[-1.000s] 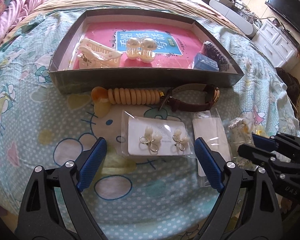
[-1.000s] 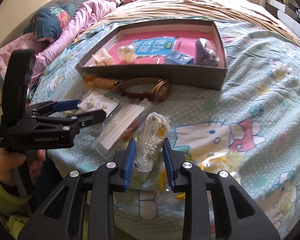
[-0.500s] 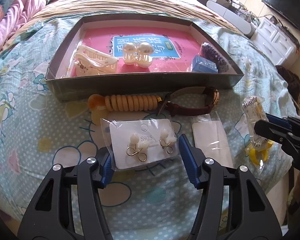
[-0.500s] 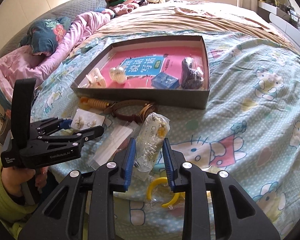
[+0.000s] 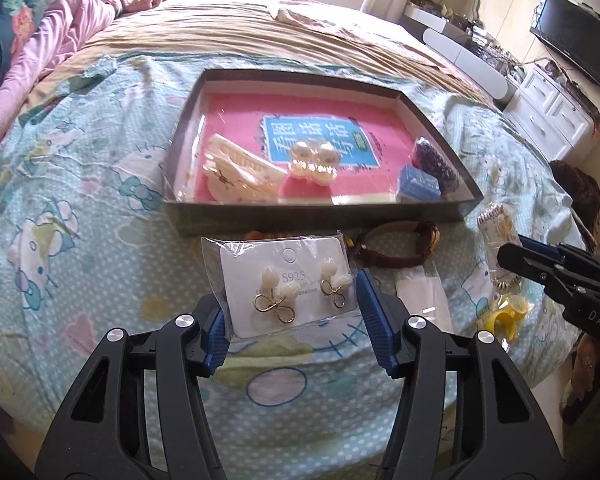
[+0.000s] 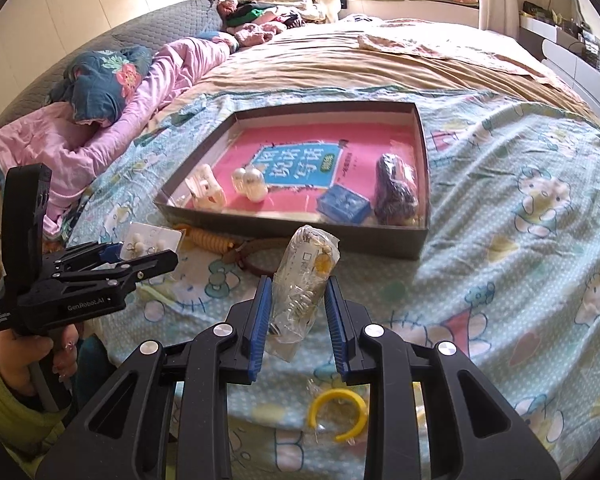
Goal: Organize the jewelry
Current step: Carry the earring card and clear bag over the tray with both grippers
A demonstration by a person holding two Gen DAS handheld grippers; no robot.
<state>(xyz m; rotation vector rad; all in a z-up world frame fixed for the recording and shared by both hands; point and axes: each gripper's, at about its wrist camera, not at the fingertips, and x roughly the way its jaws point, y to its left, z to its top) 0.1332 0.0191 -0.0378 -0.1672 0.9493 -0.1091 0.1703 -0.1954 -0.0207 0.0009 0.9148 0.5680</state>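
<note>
Bedroom surface: cartoon-cat bedspread (image 5: 80,208), with pink bedding (image 6: 112,128) bunched at its far left.
Earring card: bagged white card (image 5: 286,288) with two pearl-and-gold earrings, lifted off the spread, upright and tilted a little back, just in front of the tray's near wall.
My left tongs (image 5: 292,320): clamped on the card's bag, one blue pad at each side edge.
Jewelry bag: clear crinkled packet (image 6: 306,276) with a coiled silver piece inside, held up over the spread, short of the tray.
My right tongs (image 6: 300,316): closed on that packet, pads pressing its lower half.
Tray (image 5: 432,124): dark-walled box with a pink base, lying further up the bed.
Inside the tray: cream hair claw (image 5: 240,168) at left, pearl clip (image 5: 314,158) in the middle, blue box (image 5: 418,184) and dark beaded bundle (image 5: 436,158) at right.
On the spread by the near wall: brown strap watch (image 5: 400,248), orange coil (image 6: 210,240).
Near edge: yellow open ring (image 6: 338,414), flat in its clear wrap.
</note>
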